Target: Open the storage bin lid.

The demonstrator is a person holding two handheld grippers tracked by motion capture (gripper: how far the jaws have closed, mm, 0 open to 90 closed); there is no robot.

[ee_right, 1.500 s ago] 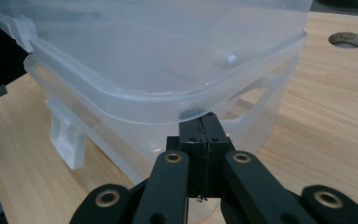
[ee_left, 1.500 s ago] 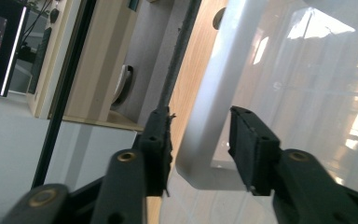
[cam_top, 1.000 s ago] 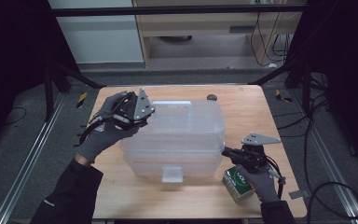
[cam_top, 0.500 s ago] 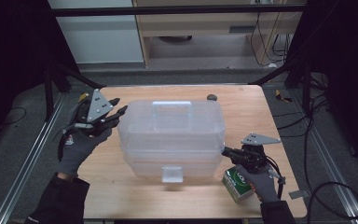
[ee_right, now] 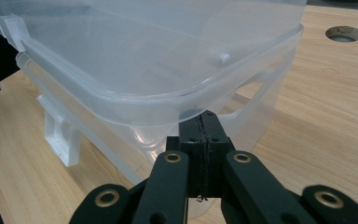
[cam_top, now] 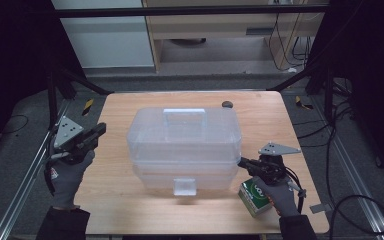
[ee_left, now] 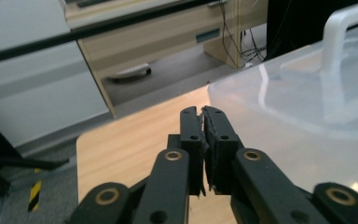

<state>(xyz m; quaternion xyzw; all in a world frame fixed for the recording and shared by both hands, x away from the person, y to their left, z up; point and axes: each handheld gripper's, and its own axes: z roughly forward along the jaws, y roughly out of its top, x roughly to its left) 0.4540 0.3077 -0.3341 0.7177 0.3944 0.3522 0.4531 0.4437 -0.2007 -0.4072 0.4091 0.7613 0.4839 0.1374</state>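
Clear plastic storage box (cam_top: 185, 145) mid-counter (cam_top: 130, 215), lid on. Right tongs (cam_top: 241, 162) closed empty, tips at box's right rim. Left tongs (cam_top: 100, 129) just closed empty, beside box. Step: likely repositioning; next, contact left side.

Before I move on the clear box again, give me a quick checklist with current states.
1. Left tongs shut, nothing between them: ok.
2. Left tongs clear of the clear box, off its left side: ok.
3. Right tongs shut, tips at the box's lid rim: ok; whether they touch it: cannot tell.
4. Front latch fastened: cannot tell.
5. Green carton beside the right hand, clear of the box: ok.
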